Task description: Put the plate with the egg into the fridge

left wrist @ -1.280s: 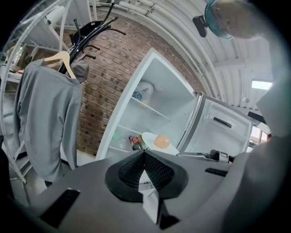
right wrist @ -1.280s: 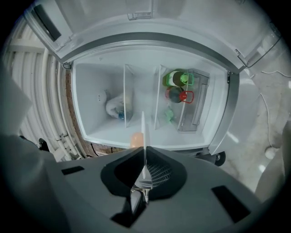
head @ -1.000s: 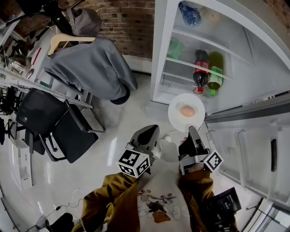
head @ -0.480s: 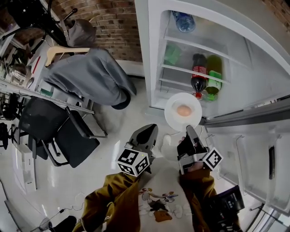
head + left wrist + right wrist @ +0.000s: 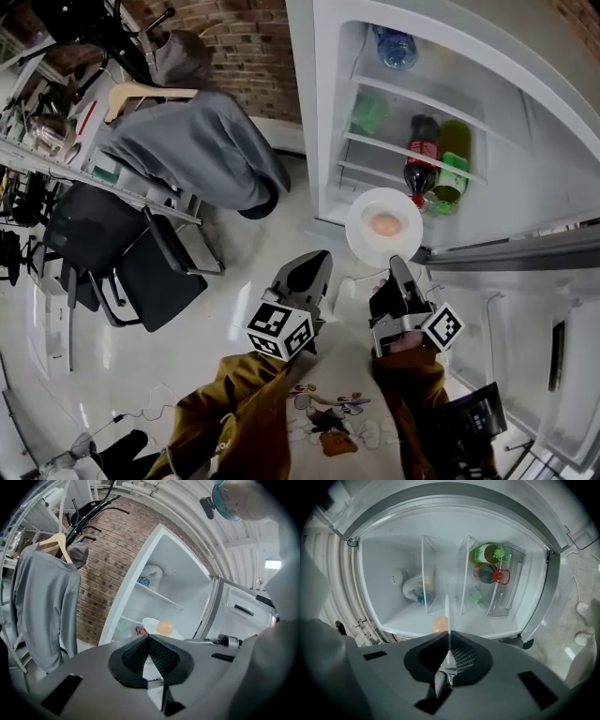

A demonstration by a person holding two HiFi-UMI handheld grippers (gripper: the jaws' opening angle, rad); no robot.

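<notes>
A white plate (image 5: 384, 246) with a brown egg (image 5: 385, 224) on it hangs level in front of the open fridge (image 5: 323, 112), just below its lower shelf. My right gripper (image 5: 397, 267) is shut on the plate's near rim. In the right gripper view the plate (image 5: 447, 613) shows edge-on between the jaws, with the egg (image 5: 439, 624) to its left. My left gripper (image 5: 314, 264) floats beside it on the left, shut and holding nothing. From the left gripper view (image 5: 149, 638) the plate (image 5: 151, 625) and egg (image 5: 164, 627) show ahead.
Inside the fridge stand a cola bottle (image 5: 419, 164) and a green bottle (image 5: 452, 169) on a shelf, with a water bottle (image 5: 394, 47) higher up. The fridge door (image 5: 525, 309) swings open at right. A grey hoodie (image 5: 197, 150) on a hanger and black chairs (image 5: 141, 267) are at left.
Both grippers and the plate have edged a little closer to the fridge opening. The grip on the plate is unchanged, and the egg has stayed in place on it.
</notes>
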